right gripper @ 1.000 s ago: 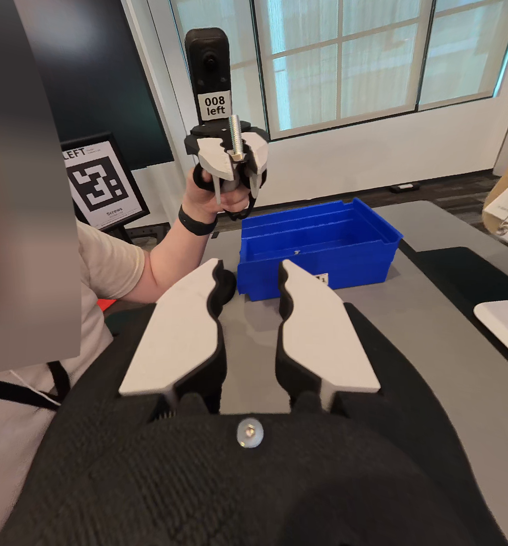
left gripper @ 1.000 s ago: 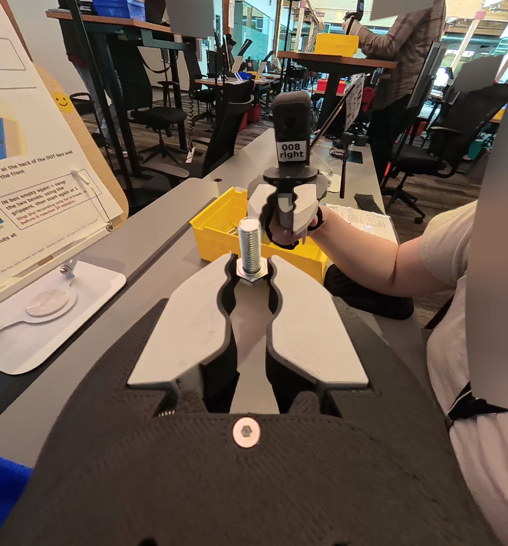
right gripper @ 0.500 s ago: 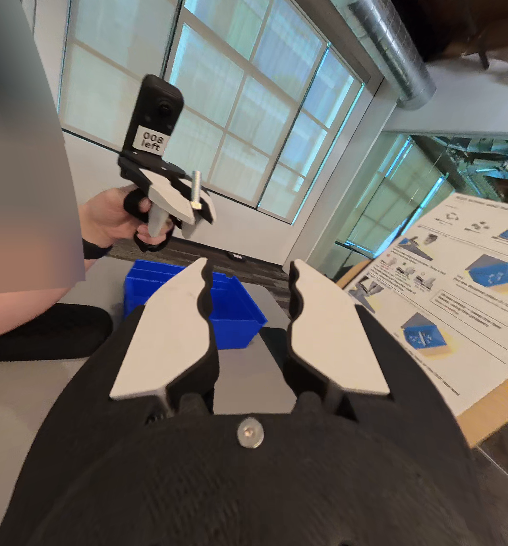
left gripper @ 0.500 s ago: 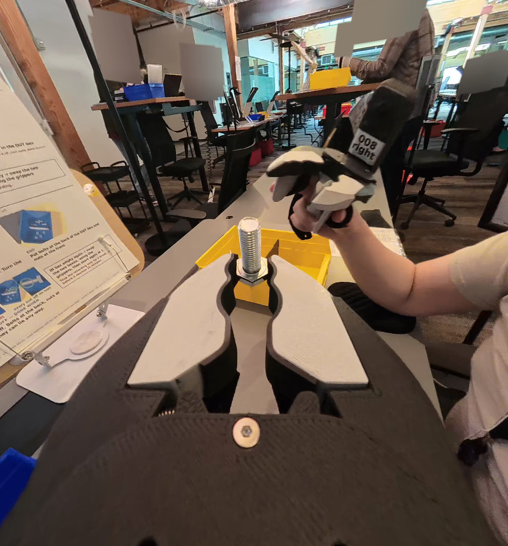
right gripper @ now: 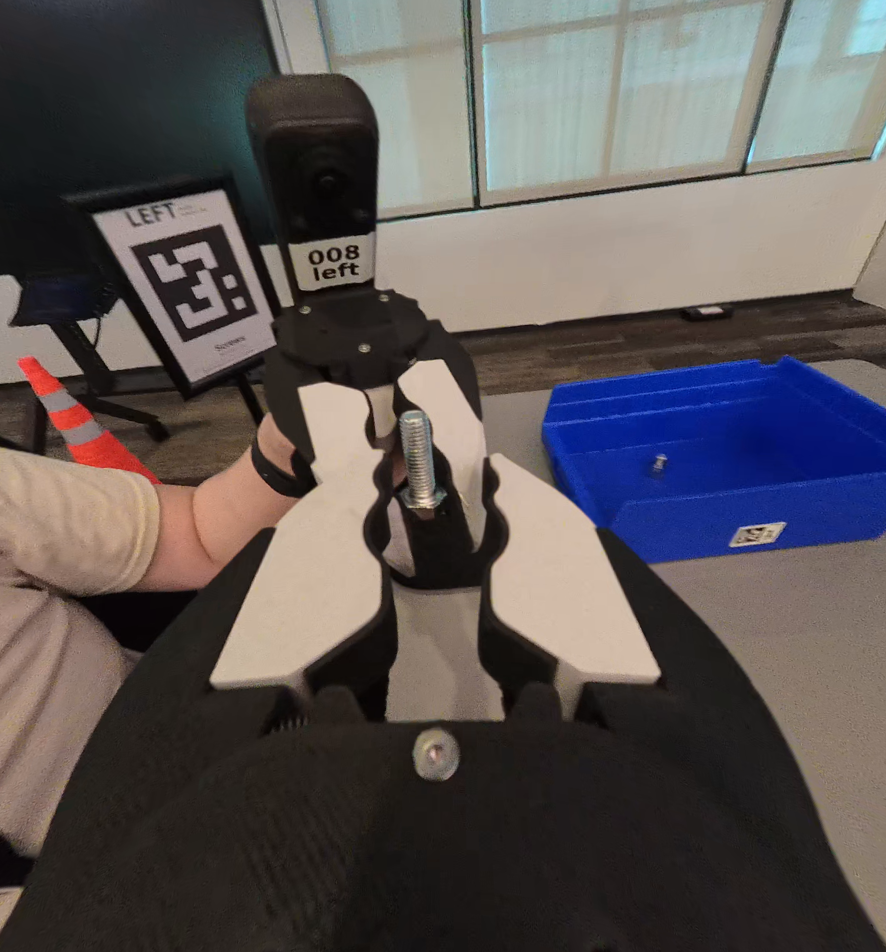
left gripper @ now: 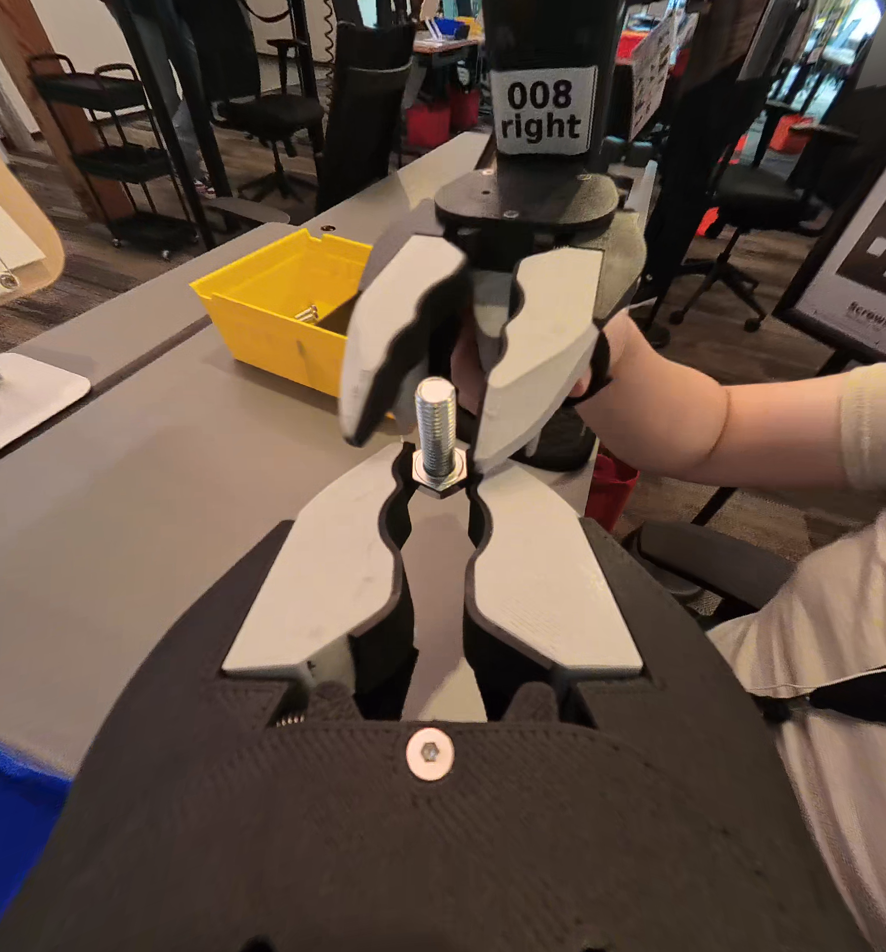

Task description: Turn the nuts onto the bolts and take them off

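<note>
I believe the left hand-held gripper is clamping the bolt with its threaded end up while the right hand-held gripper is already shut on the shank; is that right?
Not quite: the right hand-held gripper is open, its fingers either side of the bolt, as the left wrist view shows. The left hand-held gripper does clamp it, threaded end up.

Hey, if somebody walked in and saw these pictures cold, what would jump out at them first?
The shiny bolt standing upright at centre, clamped by the left gripper at its hex base, thread pointing up. The right gripper faces it head-on, its open jaws either side of the thread. Behind sit a yellow bin on one side and a blue bin on the other.
</note>
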